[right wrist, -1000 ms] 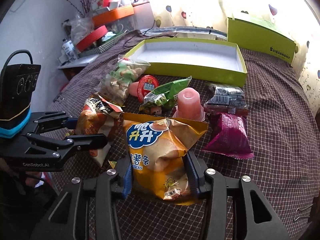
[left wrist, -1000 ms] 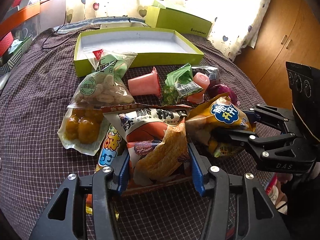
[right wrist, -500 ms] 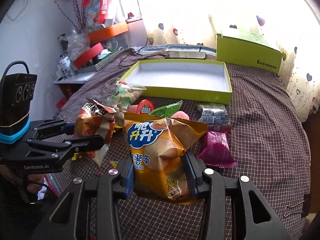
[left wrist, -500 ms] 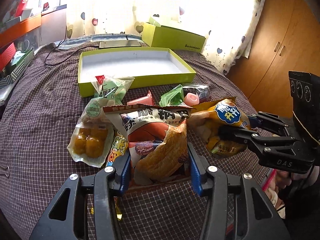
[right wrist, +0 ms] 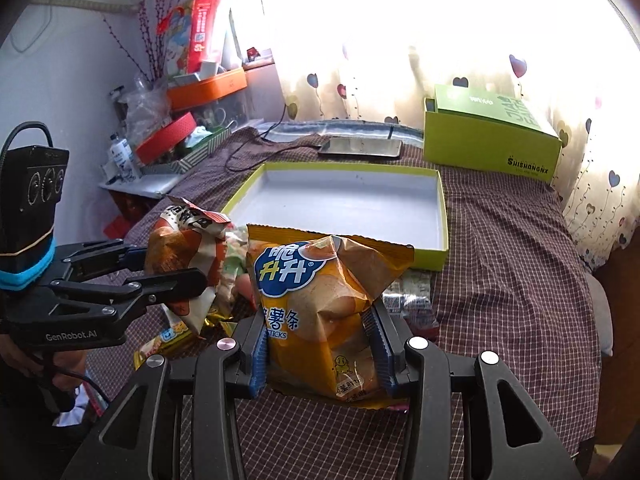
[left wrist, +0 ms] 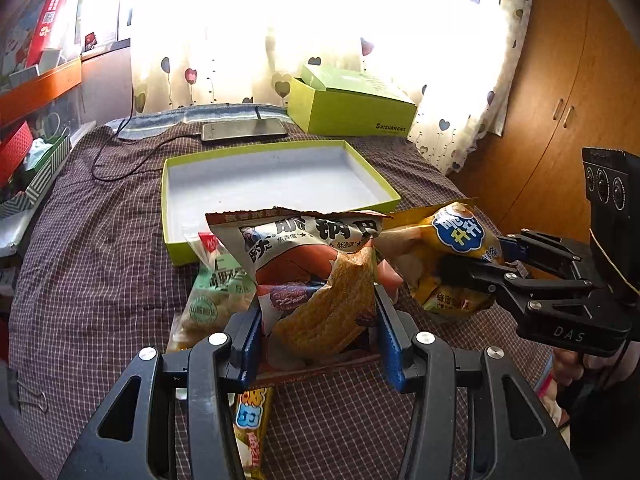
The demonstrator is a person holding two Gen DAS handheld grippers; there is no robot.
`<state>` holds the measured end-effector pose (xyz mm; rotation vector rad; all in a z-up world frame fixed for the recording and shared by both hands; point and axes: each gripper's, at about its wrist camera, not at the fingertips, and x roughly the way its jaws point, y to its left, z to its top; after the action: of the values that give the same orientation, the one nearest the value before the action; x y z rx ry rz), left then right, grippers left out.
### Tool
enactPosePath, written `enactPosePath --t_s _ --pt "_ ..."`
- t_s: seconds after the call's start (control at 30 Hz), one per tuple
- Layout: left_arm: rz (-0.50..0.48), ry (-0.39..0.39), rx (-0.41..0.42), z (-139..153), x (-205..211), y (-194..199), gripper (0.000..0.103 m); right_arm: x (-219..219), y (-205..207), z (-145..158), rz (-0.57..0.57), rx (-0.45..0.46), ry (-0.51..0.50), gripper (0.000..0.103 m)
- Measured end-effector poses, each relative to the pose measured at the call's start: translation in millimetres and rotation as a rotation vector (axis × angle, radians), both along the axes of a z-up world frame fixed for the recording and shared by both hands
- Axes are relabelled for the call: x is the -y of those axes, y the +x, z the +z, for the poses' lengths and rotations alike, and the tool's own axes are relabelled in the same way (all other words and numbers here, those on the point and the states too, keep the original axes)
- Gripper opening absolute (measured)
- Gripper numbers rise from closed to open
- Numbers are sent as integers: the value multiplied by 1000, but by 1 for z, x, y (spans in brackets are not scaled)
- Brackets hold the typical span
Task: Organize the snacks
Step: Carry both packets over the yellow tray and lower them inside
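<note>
My left gripper [left wrist: 318, 330] is shut on an orange and white snack bag [left wrist: 316, 272], held upright above the table; the same bag [right wrist: 186, 248] shows in the right wrist view, clamped in the left gripper [right wrist: 200, 276]. My right gripper [right wrist: 320, 350] is shut on a yellow potato-stick bag [right wrist: 320, 300], also lifted; from the left wrist view that bag [left wrist: 452, 256] sits in the right gripper [left wrist: 460, 264]. Beyond both bags lies the shallow green tray [left wrist: 360, 160] [right wrist: 442, 216] with a white floor and nothing in it.
More snacks lie on the checked cloth under the bags: a clear biscuit bag [left wrist: 208, 300], a yellow packet [left wrist: 250, 420], small packets [right wrist: 408, 304]. A phone [left wrist: 244, 130] with a cable and a green box [left wrist: 352, 108] stand behind the tray. Clutter fills a shelf [right wrist: 180, 120] at left.
Both grippers have risen with their bags, lifting them off the snack pile. The tray and the far end of the table now show lower in both views.
</note>
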<state>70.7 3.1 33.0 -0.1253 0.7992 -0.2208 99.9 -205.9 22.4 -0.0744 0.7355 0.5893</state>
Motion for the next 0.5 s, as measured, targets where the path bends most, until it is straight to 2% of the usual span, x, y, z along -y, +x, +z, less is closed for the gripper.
enactPosePath --t_s 0.5 --pt "21 29 19 24 -16 71 50 -17 82 12 1 -5 -12 42"
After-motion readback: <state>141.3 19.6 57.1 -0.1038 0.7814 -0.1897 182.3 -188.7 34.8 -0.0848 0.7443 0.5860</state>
